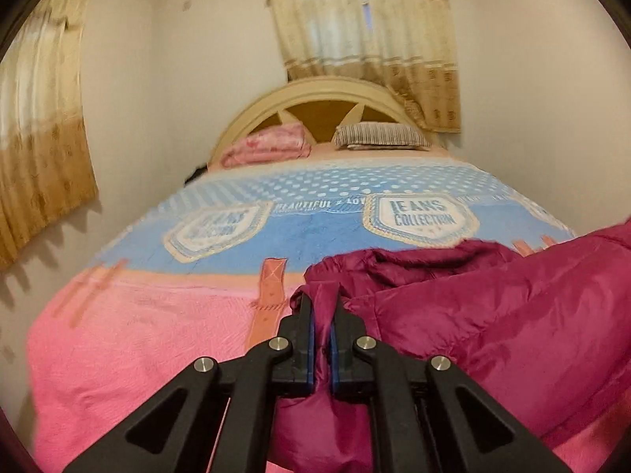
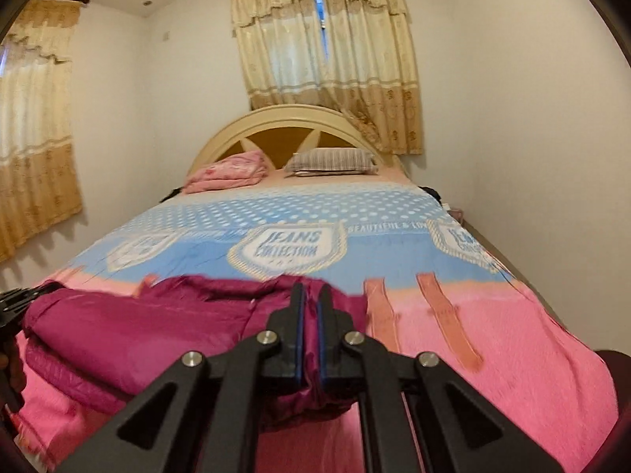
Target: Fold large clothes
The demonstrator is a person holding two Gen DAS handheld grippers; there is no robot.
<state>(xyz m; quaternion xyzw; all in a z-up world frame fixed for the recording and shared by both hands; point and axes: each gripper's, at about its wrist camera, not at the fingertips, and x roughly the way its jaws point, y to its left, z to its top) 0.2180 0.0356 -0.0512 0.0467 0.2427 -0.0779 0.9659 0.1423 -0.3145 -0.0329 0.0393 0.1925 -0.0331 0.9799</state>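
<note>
— Right, position of the garment?

— Magenta jacket (image 1: pixel 493 307), shiny padded fabric, lies bunched at the foot of the bed (image 1: pixel 130 339), on the pink part of the bedspread. From the left wrist camera it fills the frame from about 12 o'clock of the tongs round to 4 o'clock; from the right wrist camera the jacket (image 2: pixel 130 327) spreads toward 9 o'clock.

— State of the left tongs (image 1: pixel 322 303)?

— Narrow, fingers nearly together, a fold of the jacket pinched between the blue pads (image 1: pixel 311 339).

— And the right tongs (image 2: pixel 310 299)?

— Same finding: narrow, clamped on a ridge of the magenta cloth, which bulges out below the fingers. (Some motion blur along the top edge of the fabric in both views.)

— Do the two see each other?

— The left tongs show as a dark piece at the 9 o'clock edge of the right camera's frame (image 2: pixel 15 303), touching the jacket's far end.

— Surroundings?

— Blue section of the spread with "JEANS COLLECTION" badges (image 2: pixel 292 248) lies beyond the jacket at 12 o'clock. Further up: striped pillow (image 2: pixel 331 161), folded pink blanket (image 2: pixel 228 173) beside it at its 9 o'clock, arched headboard (image 2: pixel 276 126), beige curtains (image 2: pixel 327 47).
</note>
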